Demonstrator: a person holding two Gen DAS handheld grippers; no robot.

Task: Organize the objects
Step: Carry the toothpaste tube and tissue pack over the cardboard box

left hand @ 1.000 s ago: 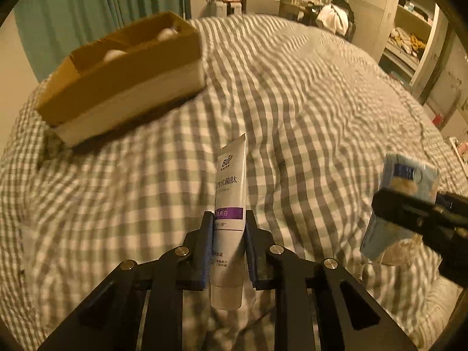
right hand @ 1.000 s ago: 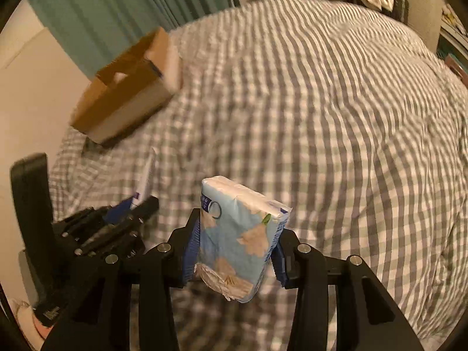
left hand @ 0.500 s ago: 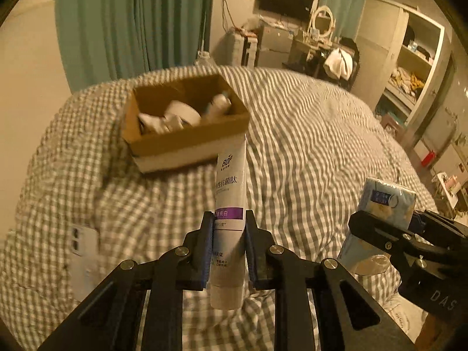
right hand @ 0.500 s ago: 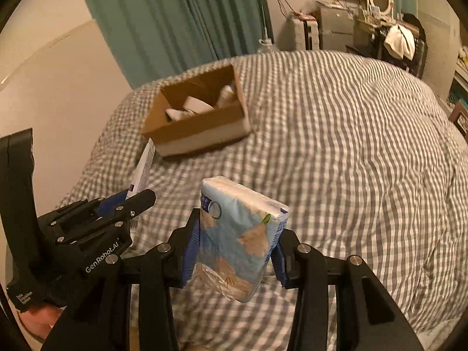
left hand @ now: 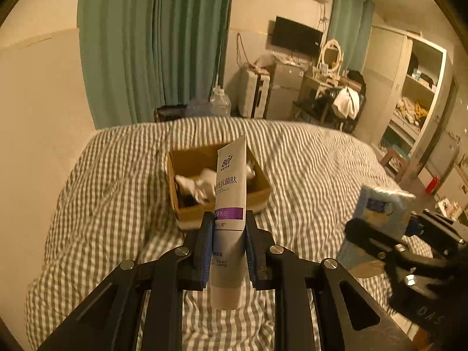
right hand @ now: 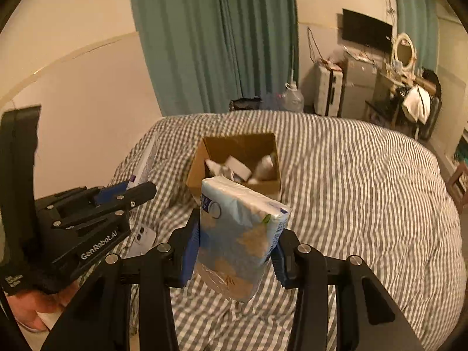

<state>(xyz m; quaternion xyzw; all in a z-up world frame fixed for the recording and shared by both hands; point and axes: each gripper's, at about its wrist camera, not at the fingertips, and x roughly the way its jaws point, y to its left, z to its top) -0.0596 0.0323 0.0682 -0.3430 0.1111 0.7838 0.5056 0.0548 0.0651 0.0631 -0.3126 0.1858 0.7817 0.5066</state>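
My left gripper is shut on a white toothpaste tube with a purple band, held upright above the bed. My right gripper is shut on a blue tissue pack; the pack also shows at the right of the left wrist view. An open cardboard box with several white items inside sits on the checked bed beyond both grippers, also in the right wrist view. The left gripper shows at the left of the right wrist view.
A white phone lies on the grey checked duvet near the left side. Green curtains and a wall stand behind the bed. Furniture, a suitcase and shelves fill the room's right side.
Both grippers have risen and tilted up, each still holding its object. The box now appears smaller and farther, centred ahead, with more of the room in view.
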